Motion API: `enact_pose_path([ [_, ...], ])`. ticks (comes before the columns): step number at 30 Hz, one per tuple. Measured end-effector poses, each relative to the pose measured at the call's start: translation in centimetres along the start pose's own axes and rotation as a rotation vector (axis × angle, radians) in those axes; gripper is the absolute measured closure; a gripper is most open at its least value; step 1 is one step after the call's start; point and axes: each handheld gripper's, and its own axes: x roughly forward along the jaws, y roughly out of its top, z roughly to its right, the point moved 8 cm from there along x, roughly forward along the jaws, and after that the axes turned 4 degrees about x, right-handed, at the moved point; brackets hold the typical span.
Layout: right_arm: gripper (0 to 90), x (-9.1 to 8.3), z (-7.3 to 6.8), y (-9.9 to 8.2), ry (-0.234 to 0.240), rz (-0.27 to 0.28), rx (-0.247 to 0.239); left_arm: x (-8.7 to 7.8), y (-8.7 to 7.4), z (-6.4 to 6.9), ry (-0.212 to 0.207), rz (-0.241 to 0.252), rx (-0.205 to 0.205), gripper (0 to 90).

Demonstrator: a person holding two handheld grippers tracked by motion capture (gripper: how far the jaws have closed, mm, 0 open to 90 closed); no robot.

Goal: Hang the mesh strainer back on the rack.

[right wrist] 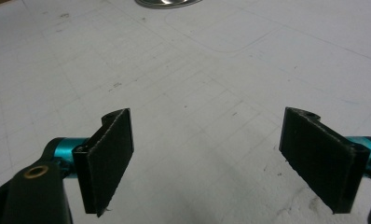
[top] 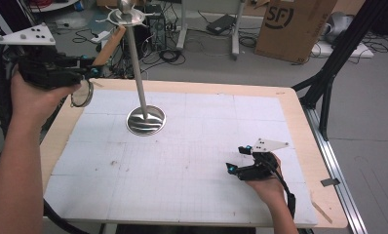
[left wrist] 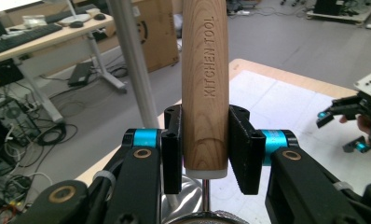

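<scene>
My left gripper (top: 92, 72) is raised above the table's far left corner, shut on the wooden handle (top: 109, 46) of a kitchen tool. The handle (left wrist: 205, 84), stamped "KITCHEN TOOL", stands between the two pads of that gripper (left wrist: 204, 149). A round metal sieve head (top: 81, 93) hangs below the gripper. Just to its right rises a metal stand (top: 136, 63) with a round base (top: 145, 120) and a hooked top (top: 126, 17). My right gripper (top: 236, 158) rests low over the mat at the near right, open, with nothing between its pads (right wrist: 110, 161). It also appears far off in the left gripper view (left wrist: 346, 130).
A white gridded mat (top: 192, 161) covers the wooden table (top: 299, 117). Beyond the far edge lie floor cables (top: 170, 53), a desk's legs and a cardboard box (top: 294, 27). A black tripod leg (top: 328, 73) stands by the table's right side.
</scene>
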Motion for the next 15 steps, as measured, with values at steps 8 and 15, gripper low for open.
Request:
enact_pose_path([
  [8,16.8,0.0,0.0,0.0,-0.001,-0.003,-0.003,-0.1,-0.3,-1.0,0.044,-0.018,-0.008,68.6],
  [15,16.8,0.1,0.0,-0.1,-0.001,-0.006,0.001,0.6,-0.7,-1.3,0.071,-0.036,-0.004,68.6],
])
